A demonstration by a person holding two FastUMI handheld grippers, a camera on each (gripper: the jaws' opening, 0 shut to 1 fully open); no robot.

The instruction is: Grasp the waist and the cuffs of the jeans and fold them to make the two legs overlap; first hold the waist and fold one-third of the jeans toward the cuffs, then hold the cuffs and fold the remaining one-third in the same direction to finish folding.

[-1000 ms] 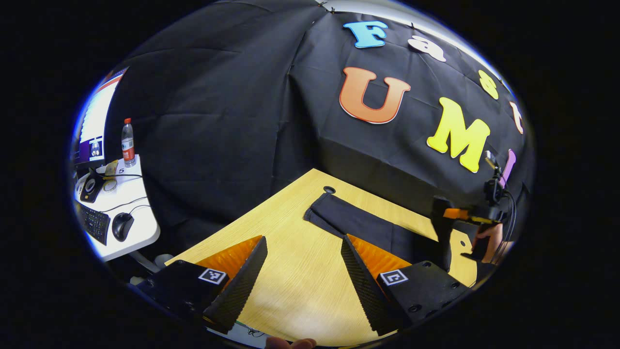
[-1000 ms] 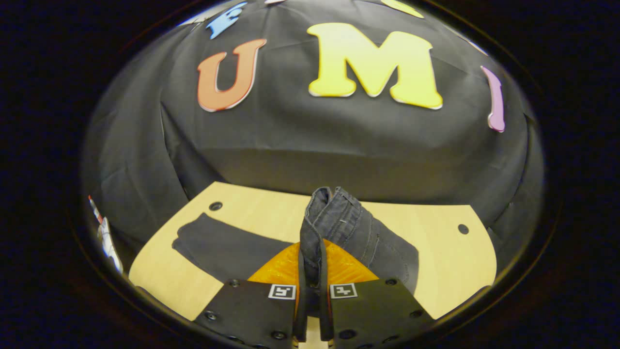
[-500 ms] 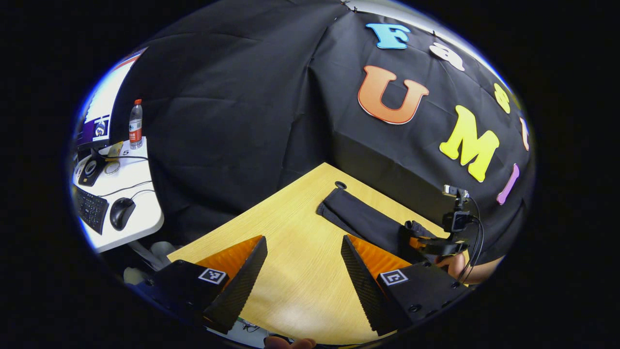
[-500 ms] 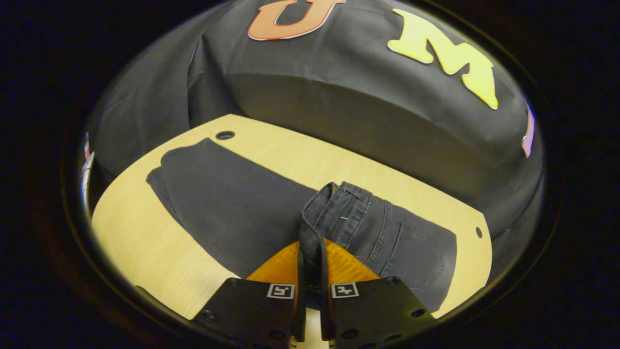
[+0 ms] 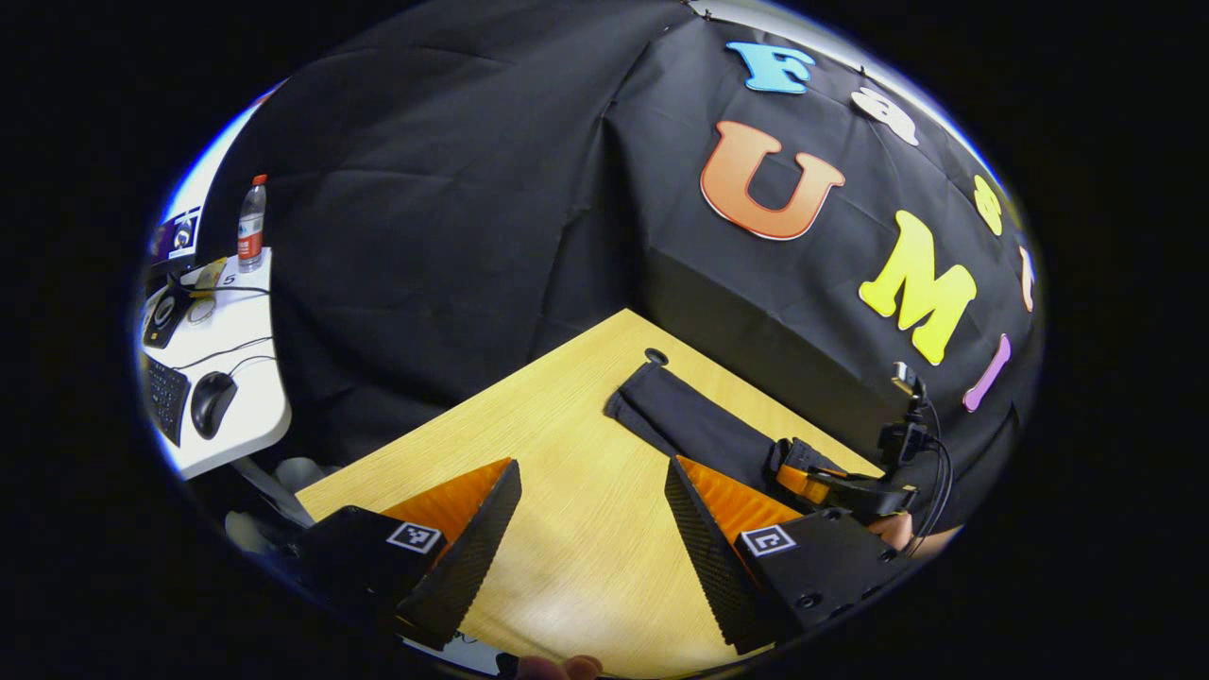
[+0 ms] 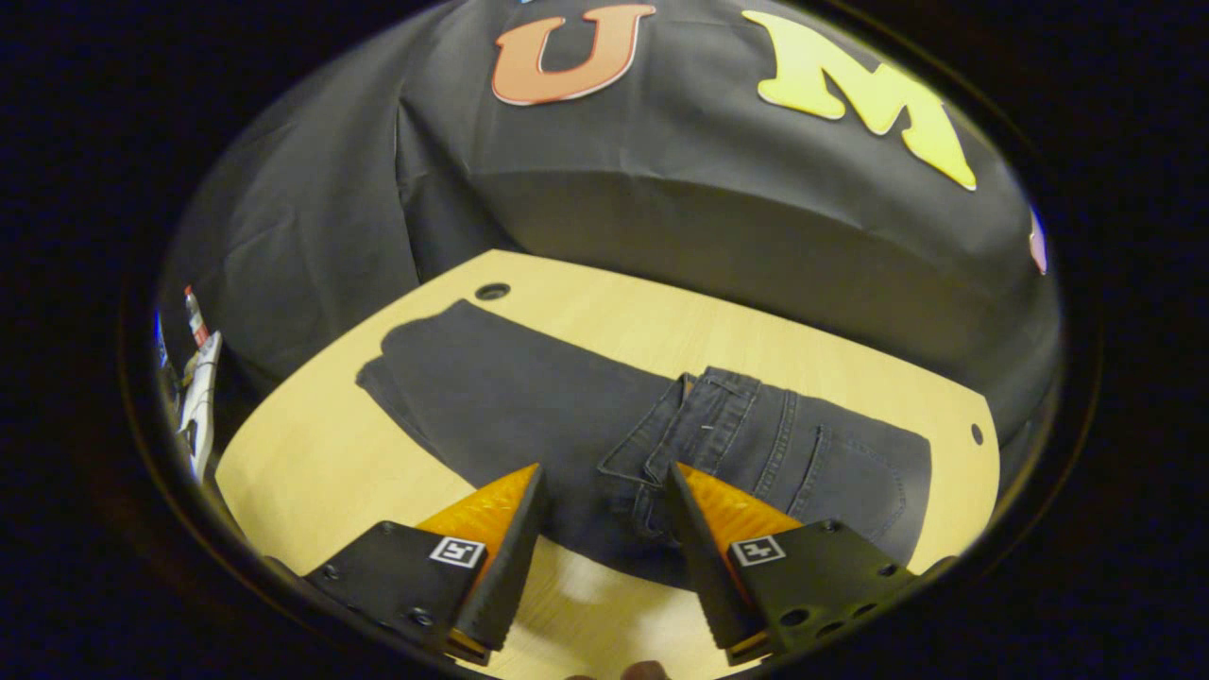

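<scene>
Dark jeans [image 6: 529, 397] lie flat on the wooden table [image 6: 312, 463], legs overlapped and running to the upper left. The waist part [image 6: 756, 444] is folded over onto the legs, with its pocket and belt loops facing up. My right gripper [image 6: 604, 510] is open just above the near edge of the folded waistband, with nothing between its fingers. In the left gripper view, my left gripper [image 5: 593, 510] hangs open over bare table, to the left of the jeans' cuff end [image 5: 661, 406]. The right gripper [image 5: 812, 477] and the hand holding it appear there at the right, low over the jeans.
A cable hole [image 6: 492, 291] sits in the table near the cuffs, another [image 6: 976, 434] at the right edge. A white side desk [image 5: 236, 378] with a keyboard, a mouse [image 5: 212, 401] and a bottle [image 5: 250, 222] stands at the far left. Black cloth walls surround the table.
My right gripper lowered the waist onto the legs, then opened and let it go; the waist now lies flat. The left gripper stayed open, shifting only slightly.
</scene>
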